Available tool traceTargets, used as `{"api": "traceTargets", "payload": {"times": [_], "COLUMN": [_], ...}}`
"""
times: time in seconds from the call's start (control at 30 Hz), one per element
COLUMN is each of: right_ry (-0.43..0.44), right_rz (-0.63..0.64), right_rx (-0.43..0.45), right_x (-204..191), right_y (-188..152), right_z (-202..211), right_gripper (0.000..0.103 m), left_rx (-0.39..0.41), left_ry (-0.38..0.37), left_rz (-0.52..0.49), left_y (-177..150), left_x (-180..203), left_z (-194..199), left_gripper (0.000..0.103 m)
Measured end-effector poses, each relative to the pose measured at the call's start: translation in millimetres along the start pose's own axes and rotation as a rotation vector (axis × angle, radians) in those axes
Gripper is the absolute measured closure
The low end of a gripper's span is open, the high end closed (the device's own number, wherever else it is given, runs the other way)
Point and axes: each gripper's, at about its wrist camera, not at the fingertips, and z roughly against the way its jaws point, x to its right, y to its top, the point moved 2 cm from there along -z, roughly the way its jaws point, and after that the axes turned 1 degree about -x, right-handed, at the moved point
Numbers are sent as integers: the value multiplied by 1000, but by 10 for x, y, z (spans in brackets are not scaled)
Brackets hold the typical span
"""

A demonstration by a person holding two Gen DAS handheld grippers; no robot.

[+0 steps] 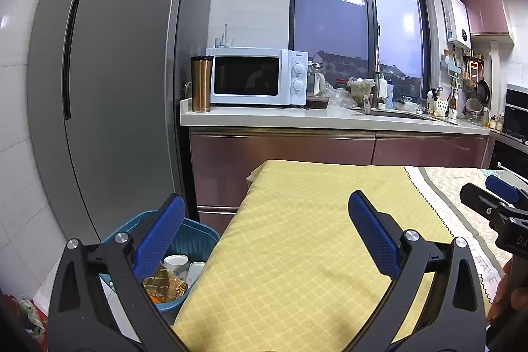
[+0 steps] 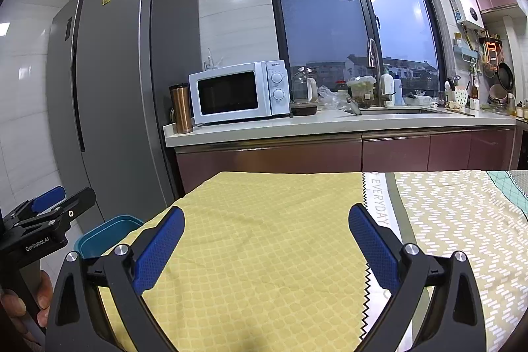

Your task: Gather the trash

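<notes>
1. Beside the table's left edge, a blue bin (image 1: 194, 240) is seen, holding paper cups (image 1: 176, 263) and a brown wrapper (image 1: 165, 284).
2. Over the yellow cloth (image 1: 297, 236), the left gripper (image 1: 264, 233) is held wide open, empty.
3. Further right, the right gripper (image 2: 265, 240) is likewise spread, gripping nothing.

A home kitchen is shown. A tall grey refrigerator (image 2: 109, 81) is seen at ten o'clock, with a white microwave (image 2: 236, 91) set on the pale countertop (image 2: 330, 121) at twelve. A sink with its faucet (image 2: 376, 71) and hanging pans (image 2: 503, 78) are placed toward two o'clock, below a large window (image 2: 356, 9).
</notes>
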Motion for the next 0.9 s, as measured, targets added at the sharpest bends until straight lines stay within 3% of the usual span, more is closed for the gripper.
{"api": "traceTargets", "payload": {"times": [0.9], "right_ry": [-10], "right_rz": [-15], "right_rx": [18], "right_x": [41], "right_y": [-4], "right_z": [93], "right_gripper": [7], "left_rx": [32], "left_ry": [1], "left_rz": [-13], "left_y": [12], "left_x": [-24], "left_z": [50], "left_gripper": [6]}}
